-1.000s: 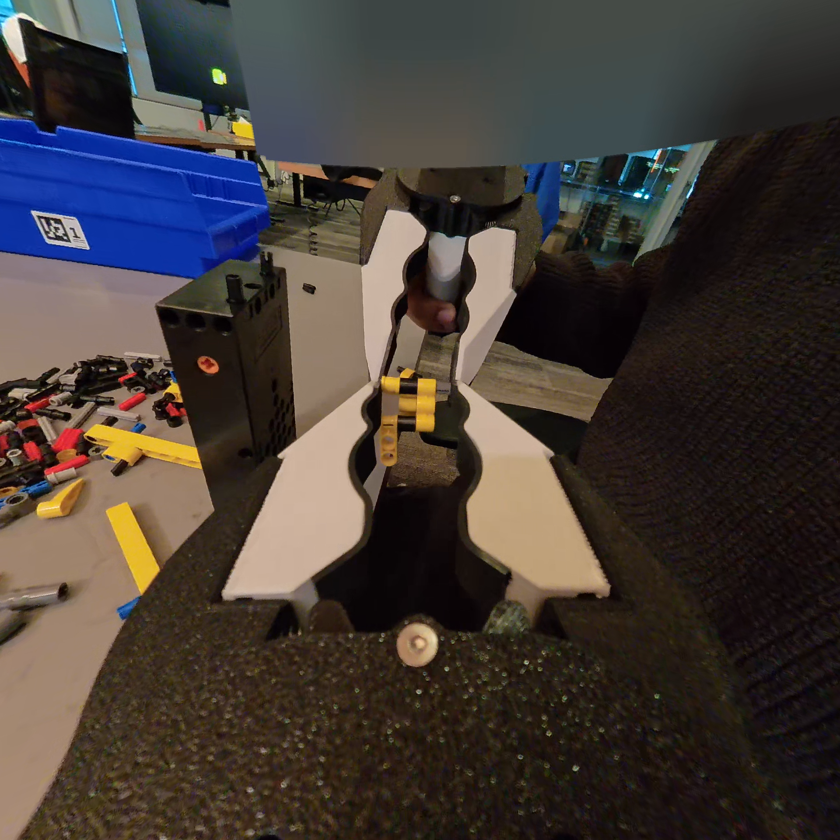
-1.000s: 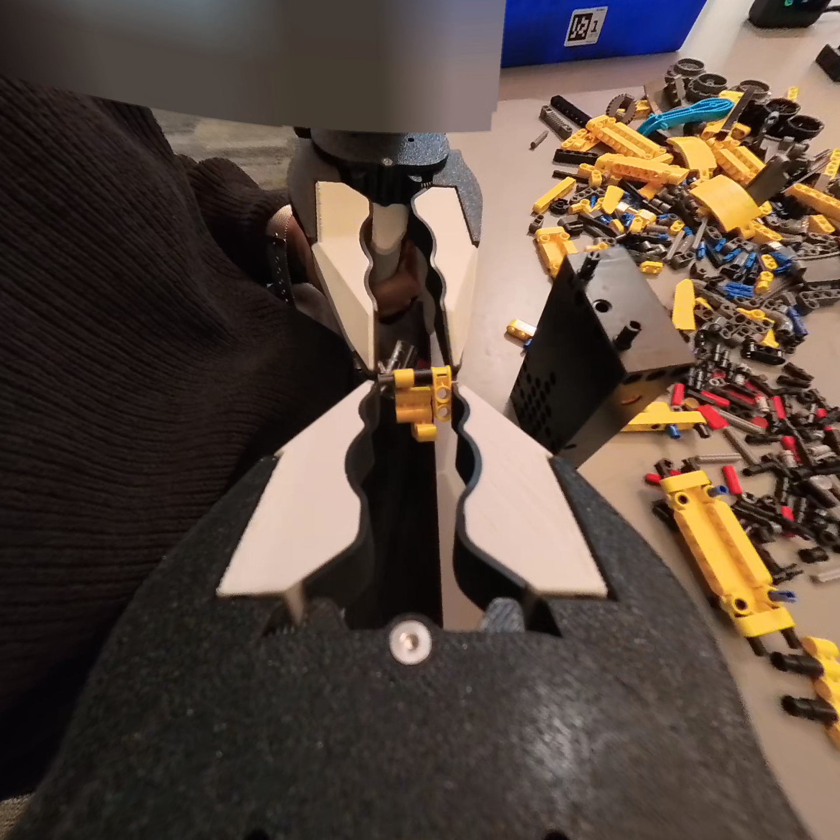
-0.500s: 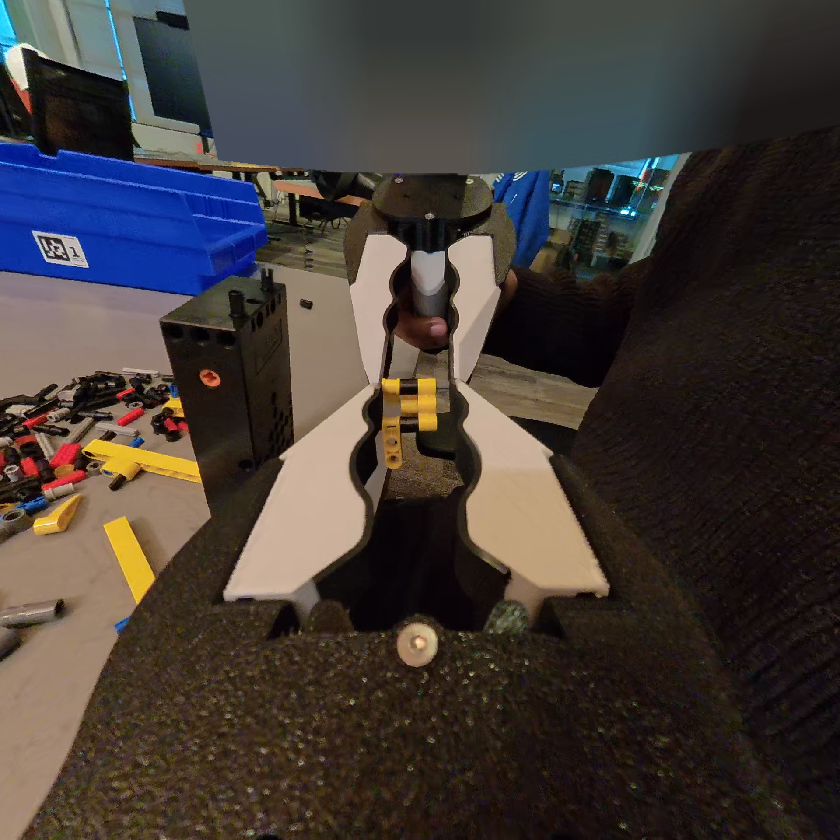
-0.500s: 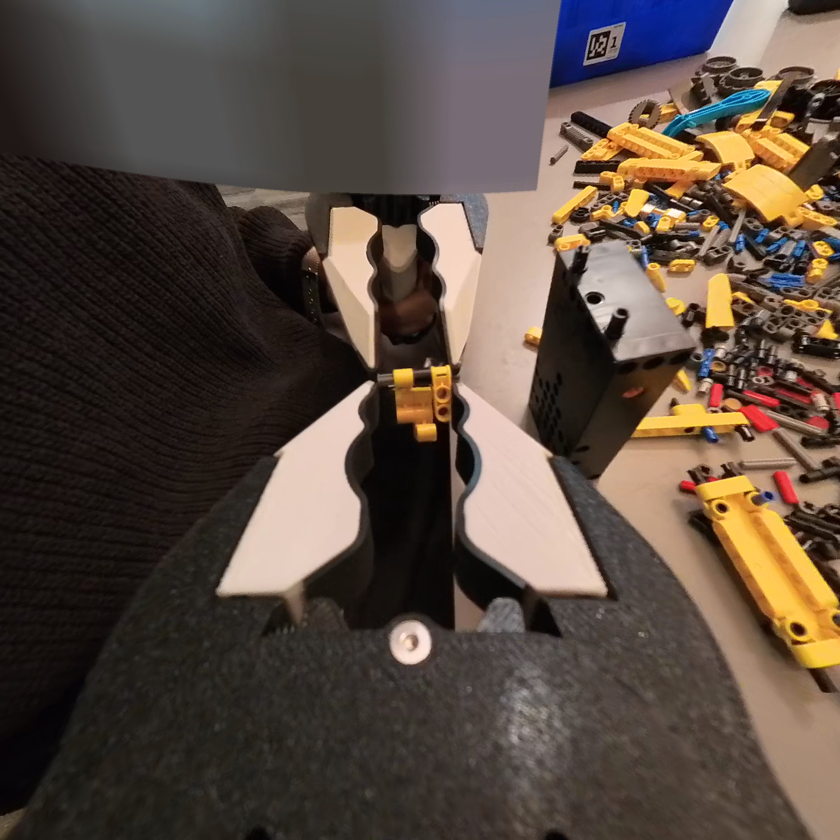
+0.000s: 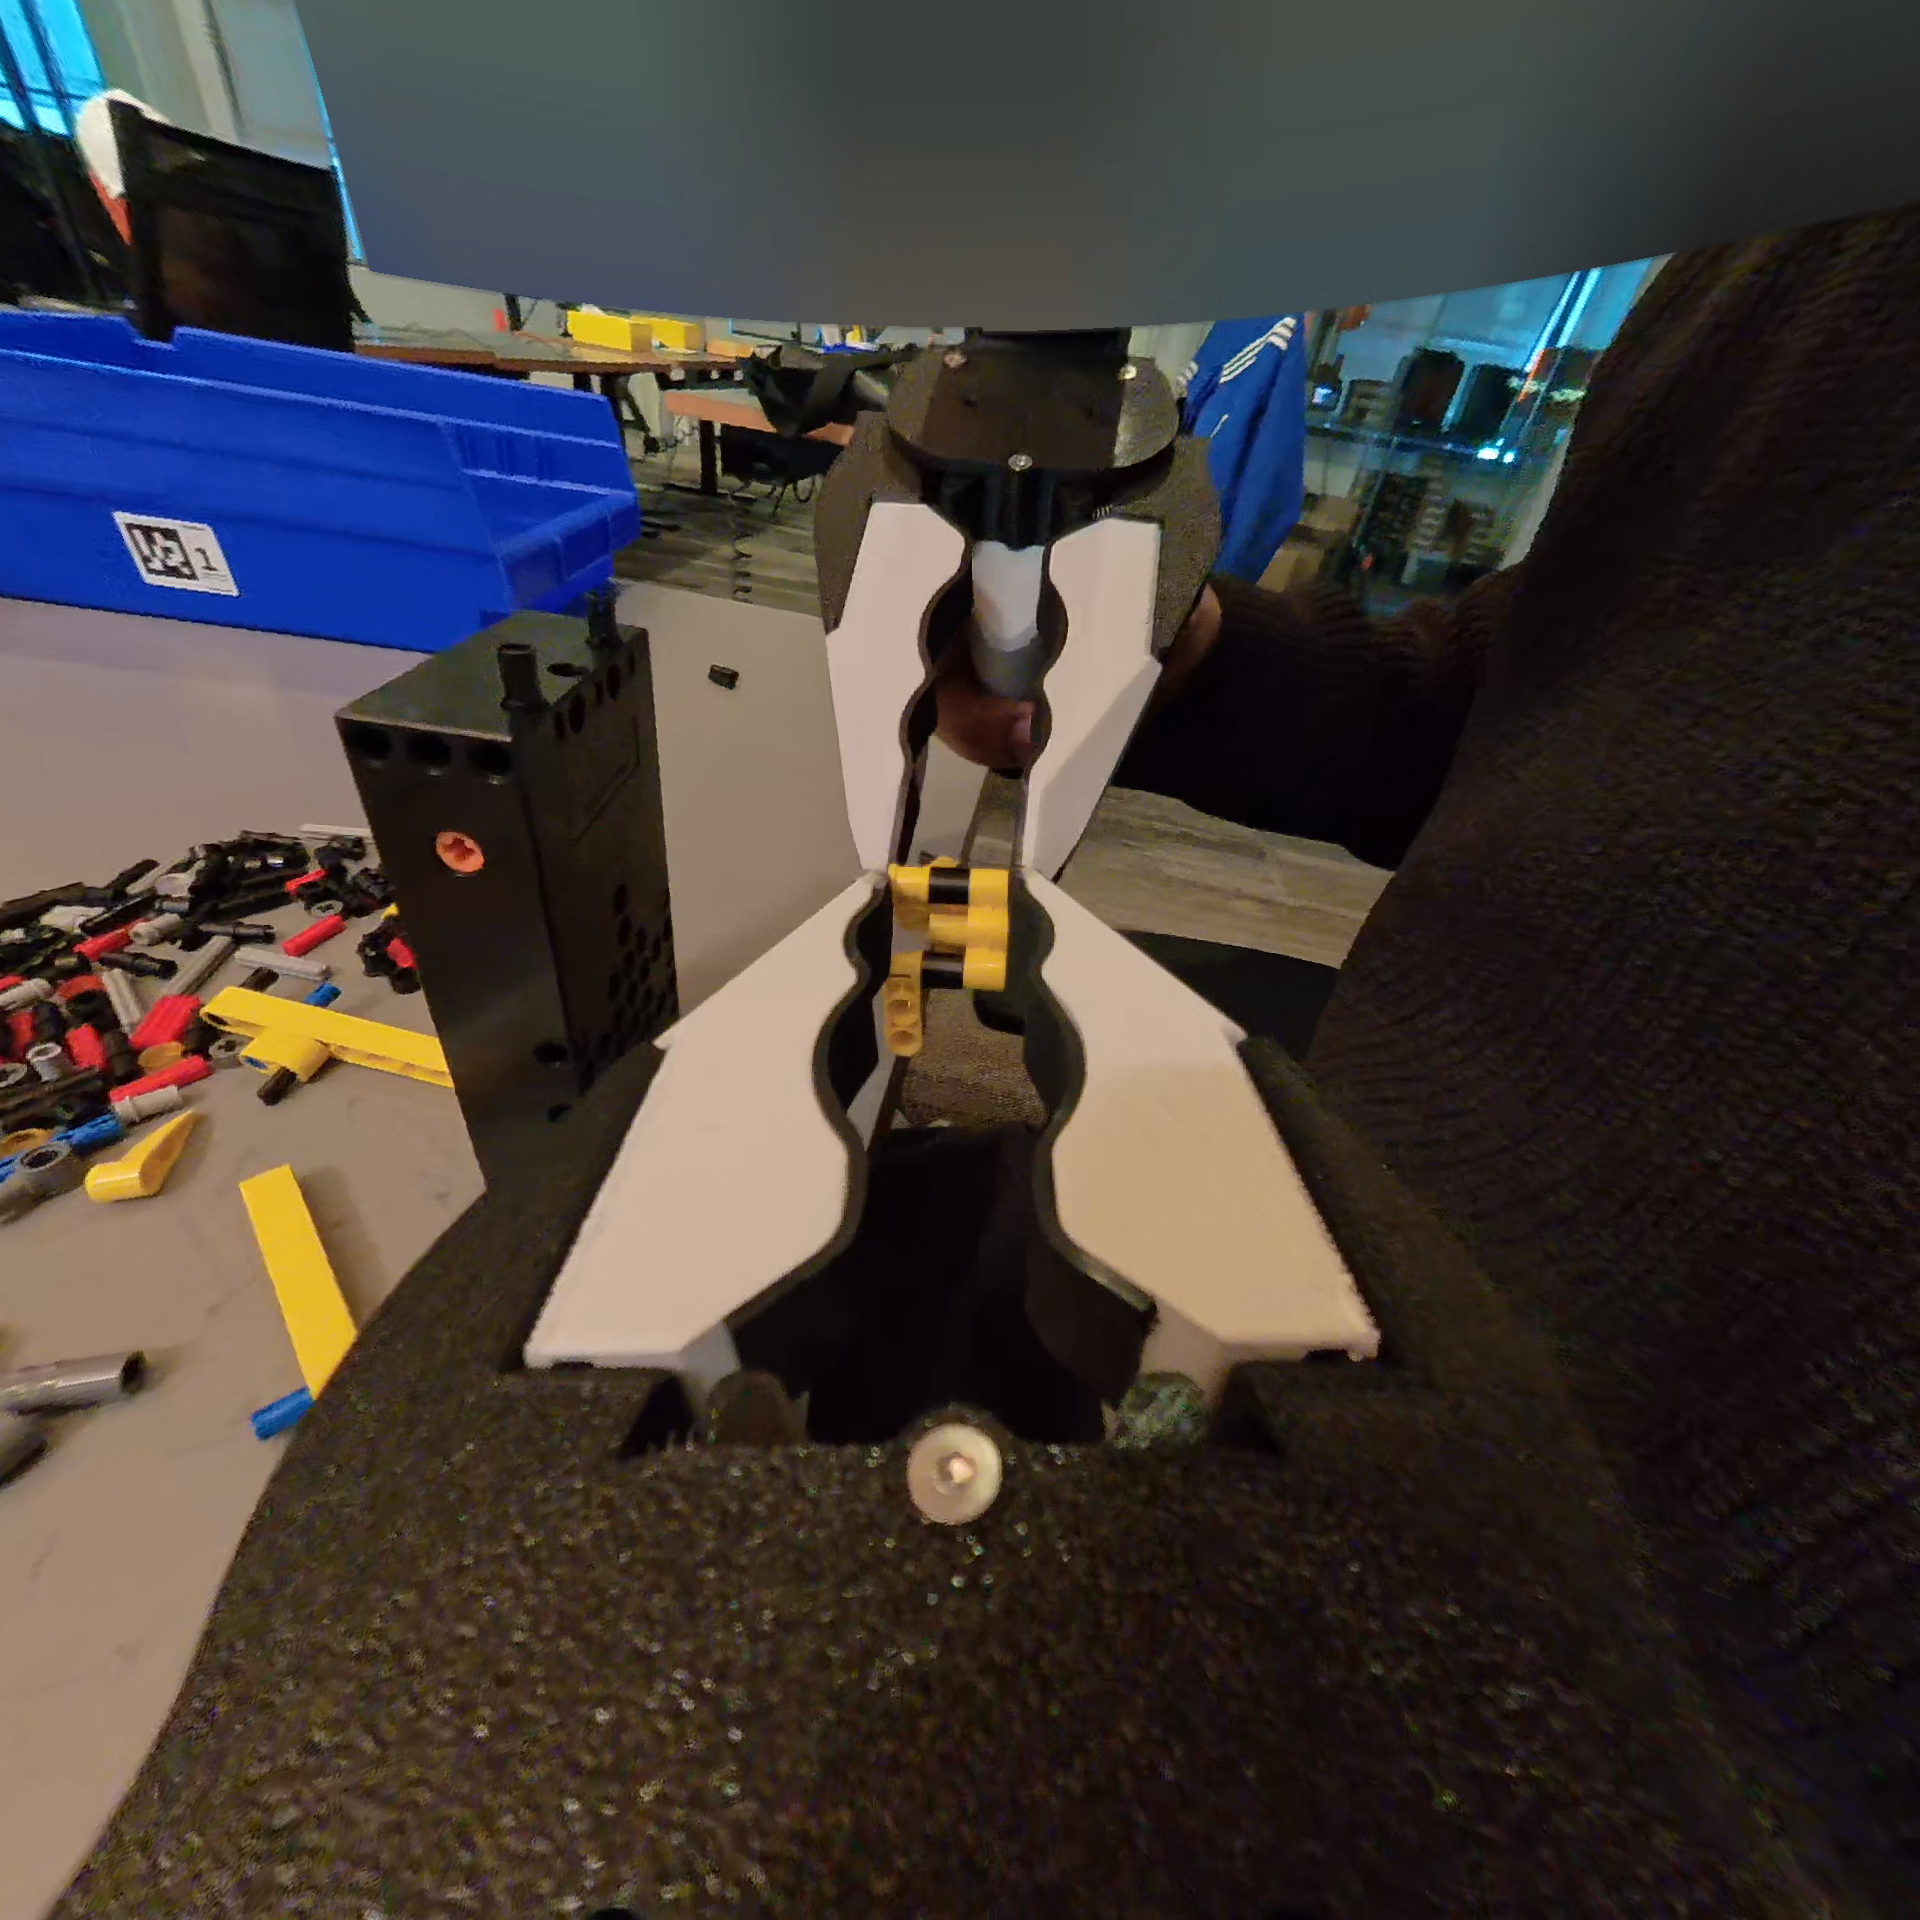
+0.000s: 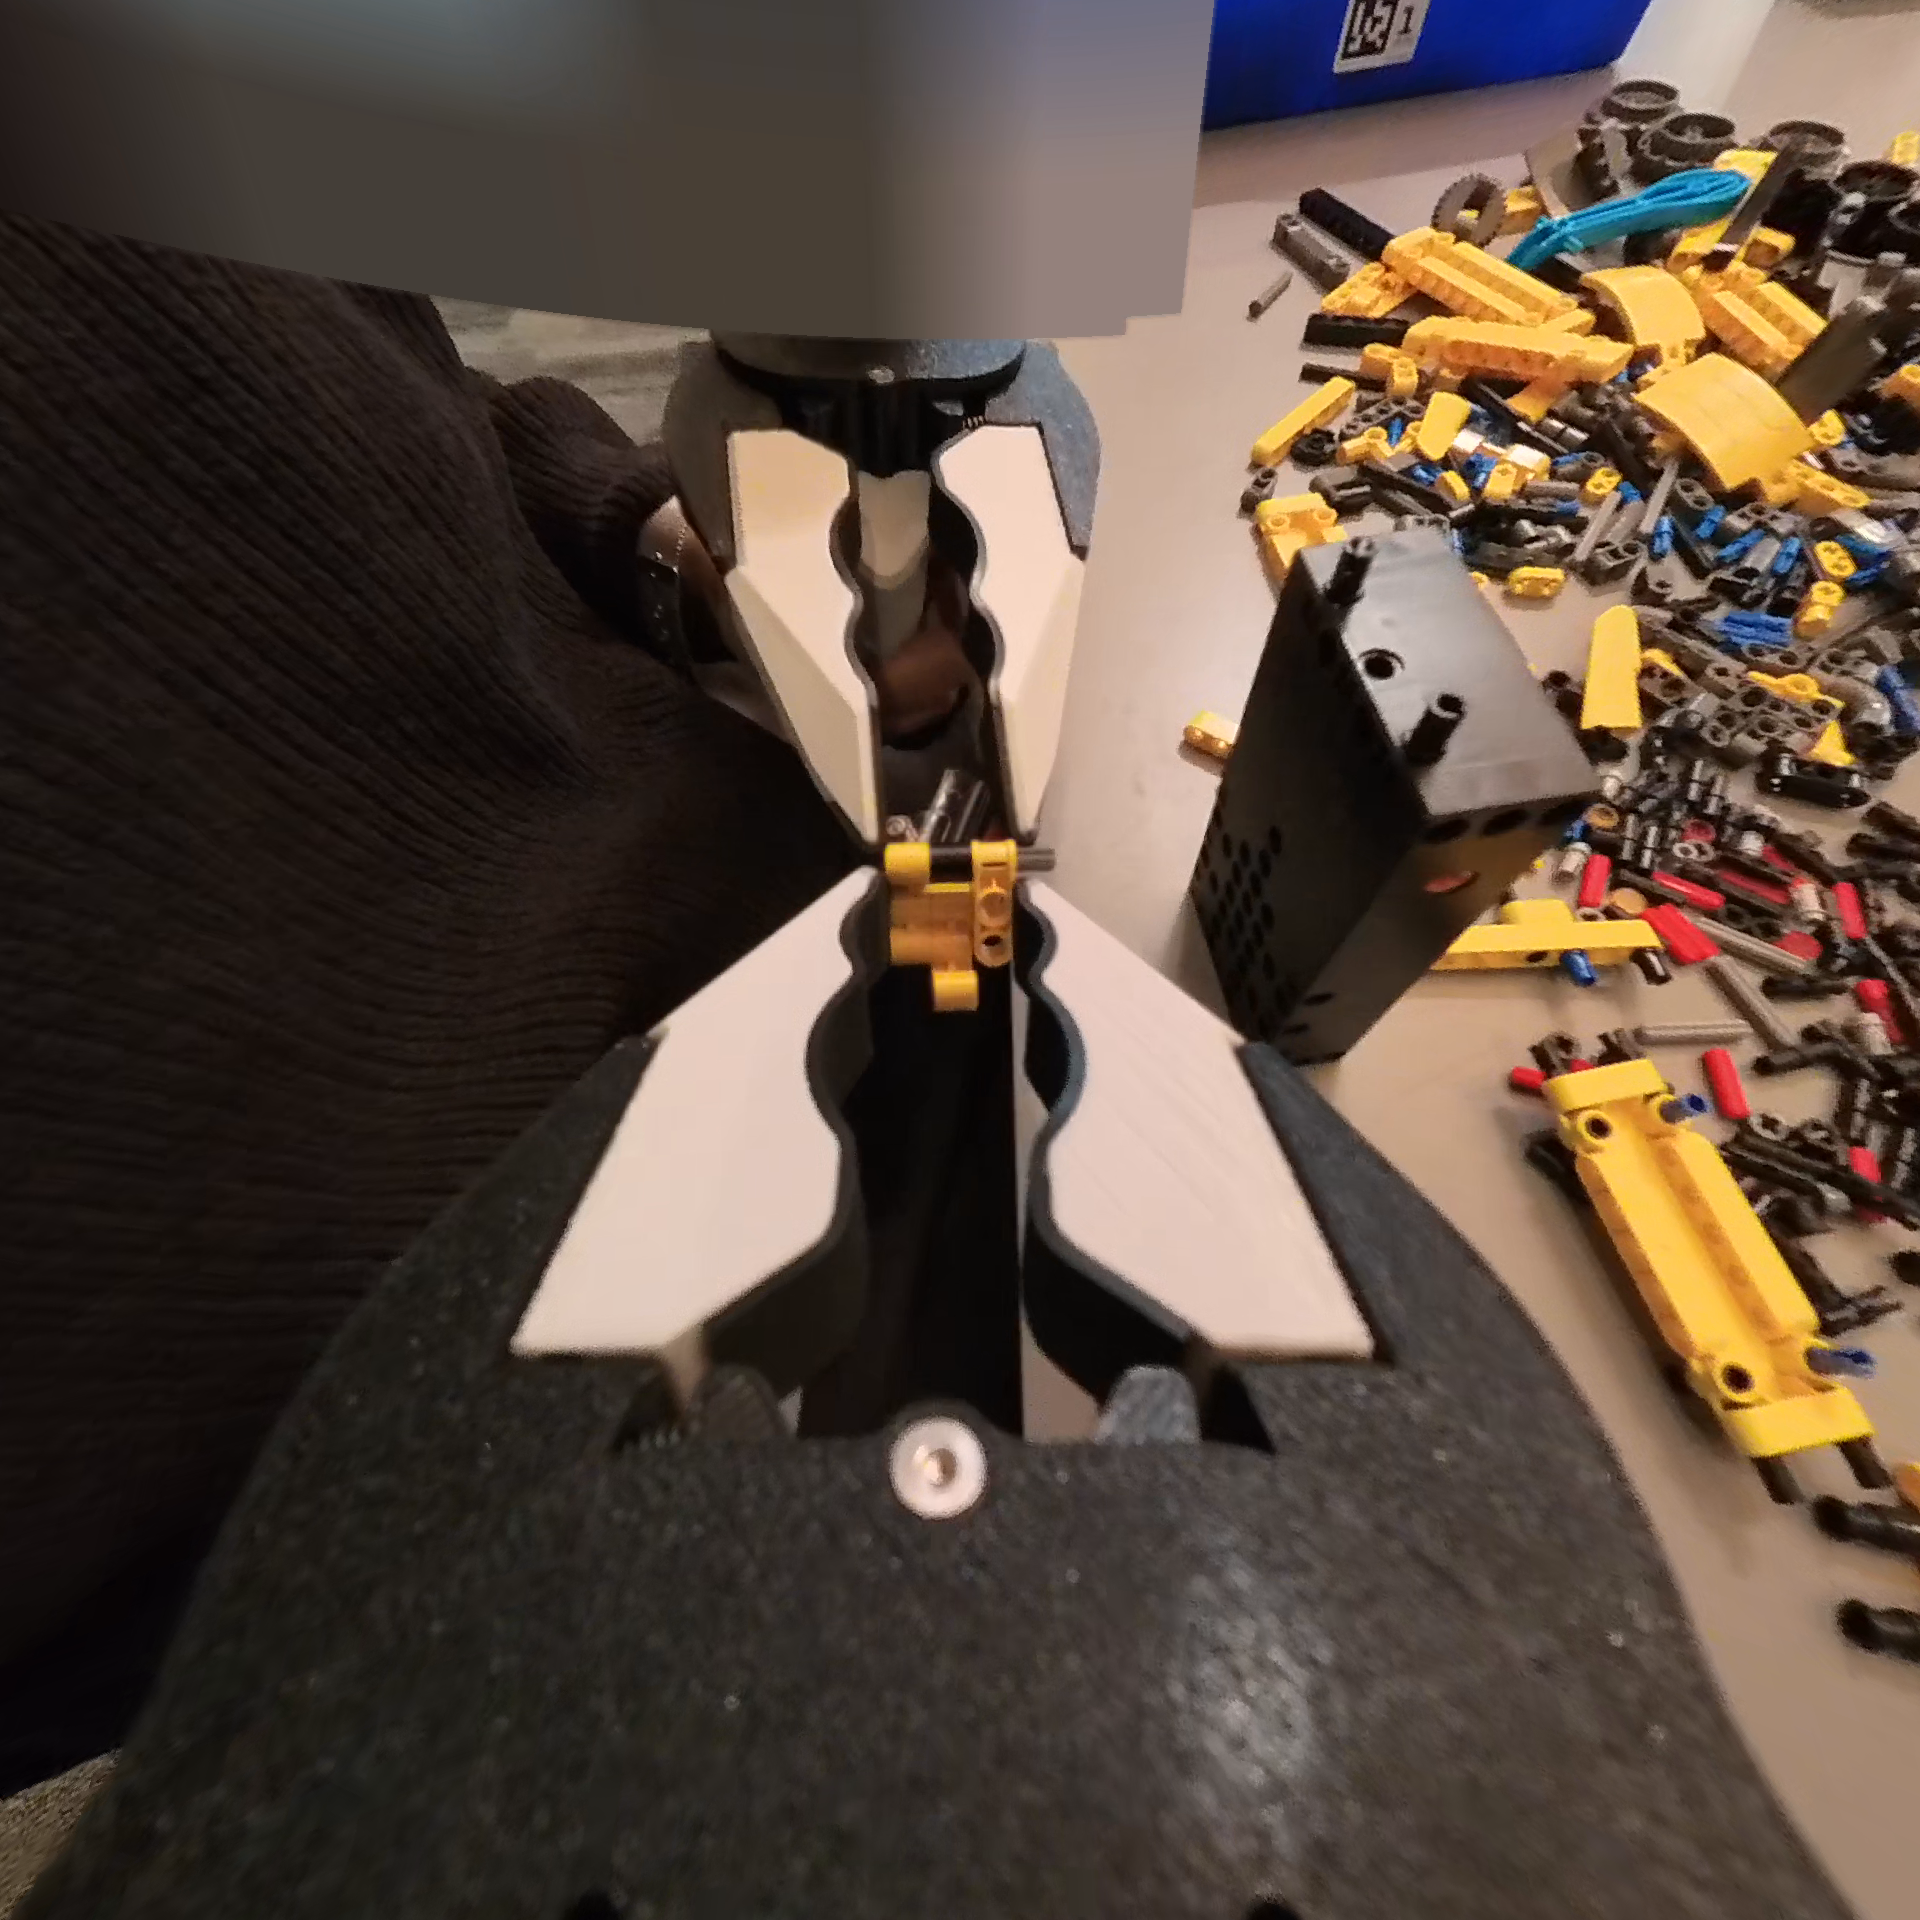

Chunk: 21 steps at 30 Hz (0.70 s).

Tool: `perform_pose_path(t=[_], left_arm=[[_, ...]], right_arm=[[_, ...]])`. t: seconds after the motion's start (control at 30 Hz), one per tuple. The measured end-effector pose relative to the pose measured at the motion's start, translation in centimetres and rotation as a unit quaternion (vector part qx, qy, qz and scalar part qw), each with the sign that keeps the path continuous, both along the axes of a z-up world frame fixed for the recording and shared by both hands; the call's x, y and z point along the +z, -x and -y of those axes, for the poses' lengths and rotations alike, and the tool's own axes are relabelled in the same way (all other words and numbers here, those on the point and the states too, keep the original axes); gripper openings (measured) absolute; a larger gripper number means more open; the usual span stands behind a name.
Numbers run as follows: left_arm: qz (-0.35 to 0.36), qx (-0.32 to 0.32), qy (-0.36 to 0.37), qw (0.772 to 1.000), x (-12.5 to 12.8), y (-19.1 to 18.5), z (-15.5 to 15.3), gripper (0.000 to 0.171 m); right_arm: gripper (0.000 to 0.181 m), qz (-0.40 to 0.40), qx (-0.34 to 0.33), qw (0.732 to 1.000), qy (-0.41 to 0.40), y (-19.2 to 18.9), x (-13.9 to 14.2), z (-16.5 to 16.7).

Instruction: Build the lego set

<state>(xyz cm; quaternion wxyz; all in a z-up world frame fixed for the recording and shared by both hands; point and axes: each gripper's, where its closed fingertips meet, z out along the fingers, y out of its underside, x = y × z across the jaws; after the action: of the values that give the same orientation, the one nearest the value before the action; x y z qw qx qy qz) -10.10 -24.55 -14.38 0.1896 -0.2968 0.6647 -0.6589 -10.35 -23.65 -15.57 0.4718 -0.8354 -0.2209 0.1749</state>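
**brickfan:** While both grippers sit tip to tip in mid-air off the near edge of the table, here's how I read it. The left gripper (image 5: 951,914) has its jaws nearly closed, pinching a small yellow connector assembly (image 5: 945,935) right at the tips. The right gripper (image 6: 951,883) looks pinched on the same little cluster from the opposite side, jaws also almost together. In the right wrist view a thin black axle (image 6: 1023,857) pokes out the right side of the assembly.

**gearhead22:** Agreed on both pinching. How would you say it handles?

**brickfan:** My guess: very light, hard plastic, rigid in each piece but only friction-fit at the joints. Smooth and a bit slippery, so it could twist or pop apart if squeezed off-centre. I'd grip the flat yellow sides, not the axle or the dangling lower beam.

**gearhead22:** And farther out?

**brickfan:** A tall black box (image 5: 520,883) stands on the grey table (image 5: 156,727) left of the left gripper, with two short pins on top and a reddish round socket on one face. Beyond it lie loose pieces (image 6: 1662,364) in yellow, black, red and blue, plus a long yellow built beam (image 6: 1704,1278) at the near right. A blue bin (image 5: 312,468) sits at the far edge. A dark knitted sleeve (image 5: 1662,935) fills the other side.
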Motion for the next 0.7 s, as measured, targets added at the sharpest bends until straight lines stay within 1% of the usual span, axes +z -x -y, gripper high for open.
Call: perform_pose_path(t=[0.13,0.23,0.27,0.33,0.4,0.43,0.6,0.7], left_arm=[[0.005,0.008,-0.003,1.000,0.3,-0.2,-0.1,0.021],[0.017,0.021,0.022,0.999,1.3,-0.6,-0.4,0.023],[0.017,0.026,0.036,0.999,1.5,-0.8,-0.6,0.028],[0.004,0.036,0.065,0.997,1.8,-1.3,-1.2,0.046],[-0.001,0.019,0.097,0.995,2.2,-0.9,-1.3,0.057],[-0.007,0.009,0.113,0.994,2.3,-0.7,-1.2,0.059],[-0.034,-0.037,0.183,0.982,3.0,-0.2,-0.4,0.060],[-0.039,-0.046,0.204,0.977,3.4,-0.1,-0.1,0.057]], right_arm=[[0.022,-0.011,-0.004,1.000,-0.007,-0.2,0.3,-0.1],[0.023,-0.035,-0.013,0.999,-0.021,-0.6,1.0,-0.2],[0.022,-0.047,-0.014,0.998,-0.028,-0.6,1.4,-0.2],[0.023,-0.053,-0.022,0.997,-0.042,-0.8,1.8,-0.2],[0.023,-0.058,-0.026,0.996,-0.056,-0.9,2.2,-0.1],[0.023,-0.066,-0.027,0.995,-0.064,-0.9,2.6,0.0],[0.023,-0.119,-0.023,0.986,-0.114,-0.5,5.0,0.3],[0.023,-0.127,-0.022,0.984,-0.123,-0.2,5.5,0.2]])
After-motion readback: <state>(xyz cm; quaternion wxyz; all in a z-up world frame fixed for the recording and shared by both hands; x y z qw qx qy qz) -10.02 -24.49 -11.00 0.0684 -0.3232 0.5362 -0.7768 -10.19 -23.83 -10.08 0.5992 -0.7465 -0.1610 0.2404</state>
